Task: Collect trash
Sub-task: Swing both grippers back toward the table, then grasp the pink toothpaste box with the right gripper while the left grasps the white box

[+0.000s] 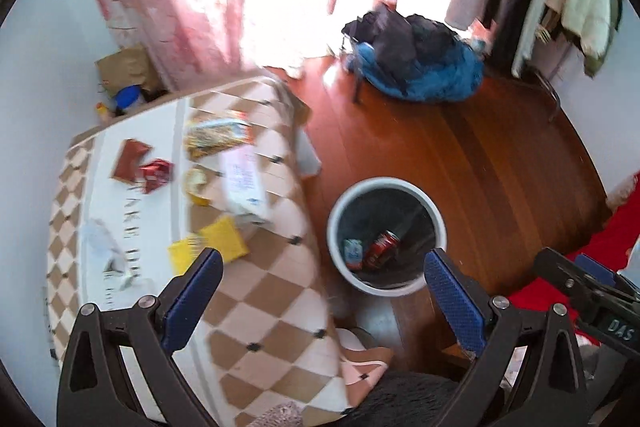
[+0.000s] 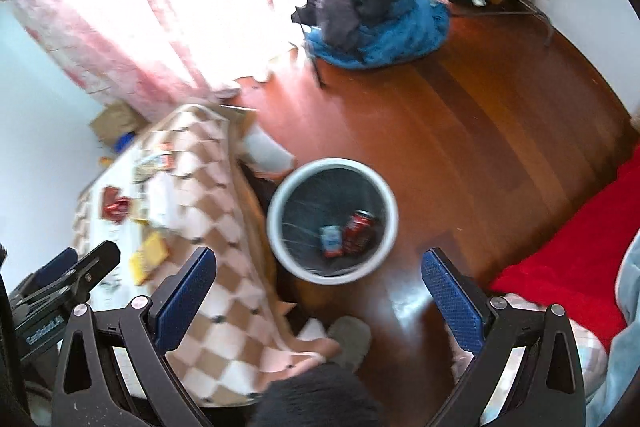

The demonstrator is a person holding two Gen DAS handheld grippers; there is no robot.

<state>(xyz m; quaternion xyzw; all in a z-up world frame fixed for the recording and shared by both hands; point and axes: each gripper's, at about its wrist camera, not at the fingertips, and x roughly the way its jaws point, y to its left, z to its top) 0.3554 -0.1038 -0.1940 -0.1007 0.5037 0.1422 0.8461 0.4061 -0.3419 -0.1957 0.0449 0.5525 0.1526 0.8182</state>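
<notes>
Both tools are hovering high above the room, each with its blue-padded fingers spread wide and gripping nothing.

The left tool (image 1: 322,281) is hanging over the edge of the low surface covered in a tan-and-white checkered cloth (image 1: 276,291). The remaining trash is lying ahead and to the left of this tool: a flat yellow wrapper (image 1: 210,247) just beyond its left finger, then a crumpled red packet (image 1: 156,175) farther ahead, with a colourful printed snack bag (image 1: 218,133) farthest of all. The yellow wrapper's long axis is running slantwise across the tool's gap.

To the right of this tool, the round white-rimmed waste bin (image 1: 386,235) is standing on the wooden floor, already holding a red drink can (image 1: 383,247) and a small pale packet (image 1: 353,253).

The right tool (image 2: 320,281) is hanging almost directly over that bin, so the left tool is judged nearer the litter. The left view is showing the surface's clutter plainly; the right view is blurring it but showing the bin's inside squarely.
</notes>
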